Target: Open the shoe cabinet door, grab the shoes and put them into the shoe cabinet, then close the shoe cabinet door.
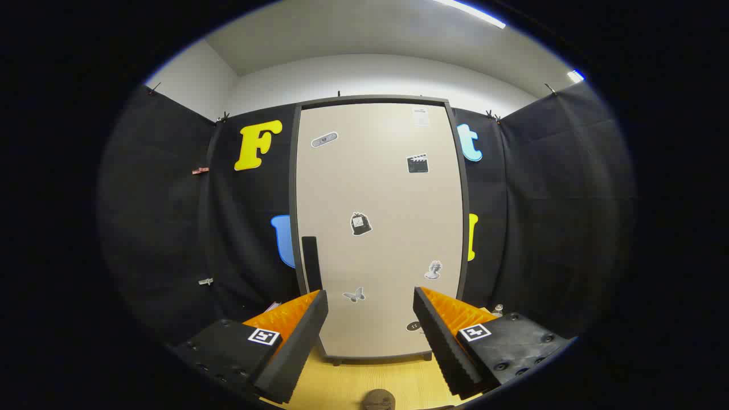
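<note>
A tall shoe cabinet [379,188] with a beige door in a dark frame stands straight ahead on a light wooden surface [353,384]. The door is closed and carries several small stickers. A dark vertical handle [311,263] sits low on the door's left side, just beyond my left finger. My gripper [370,304] is open, its two fingers spread wide with nothing between them, a short way in front of the door's lower part. A small brownish rounded thing [379,400] peeks up below and between the fingers; I cannot tell what it is.
Black cloth walls close in the cabinet on both sides, with white wall and ceiling above. A small pale object [498,310] sits on the surface by the cabinet's right side, beyond my right finger.
</note>
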Tool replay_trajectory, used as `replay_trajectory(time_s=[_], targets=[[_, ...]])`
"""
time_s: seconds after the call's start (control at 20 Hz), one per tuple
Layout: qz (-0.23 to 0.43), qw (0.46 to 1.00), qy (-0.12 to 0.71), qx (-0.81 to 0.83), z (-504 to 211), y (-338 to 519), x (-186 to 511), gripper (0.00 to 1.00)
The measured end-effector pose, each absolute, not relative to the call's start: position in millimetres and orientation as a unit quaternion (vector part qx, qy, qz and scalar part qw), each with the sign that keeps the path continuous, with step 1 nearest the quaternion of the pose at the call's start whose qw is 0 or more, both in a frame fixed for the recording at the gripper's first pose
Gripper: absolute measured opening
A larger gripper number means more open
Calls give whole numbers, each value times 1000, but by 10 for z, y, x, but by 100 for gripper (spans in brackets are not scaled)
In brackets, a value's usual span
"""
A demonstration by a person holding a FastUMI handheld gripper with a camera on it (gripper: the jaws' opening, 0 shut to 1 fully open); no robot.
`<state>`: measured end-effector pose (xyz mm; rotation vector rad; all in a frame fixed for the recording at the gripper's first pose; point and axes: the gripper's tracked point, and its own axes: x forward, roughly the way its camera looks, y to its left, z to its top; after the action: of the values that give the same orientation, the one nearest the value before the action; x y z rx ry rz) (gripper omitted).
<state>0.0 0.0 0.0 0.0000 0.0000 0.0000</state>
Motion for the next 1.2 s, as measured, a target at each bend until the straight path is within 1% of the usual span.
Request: replay_trajectory(time_s=[0.7, 1.05, 1.2], targets=[[3, 1000, 12, -15, -88, 65, 166, 98], [30, 999, 35, -10, -262, 434, 579, 98], [47, 998, 30, -4, -284, 692, 825, 98]])
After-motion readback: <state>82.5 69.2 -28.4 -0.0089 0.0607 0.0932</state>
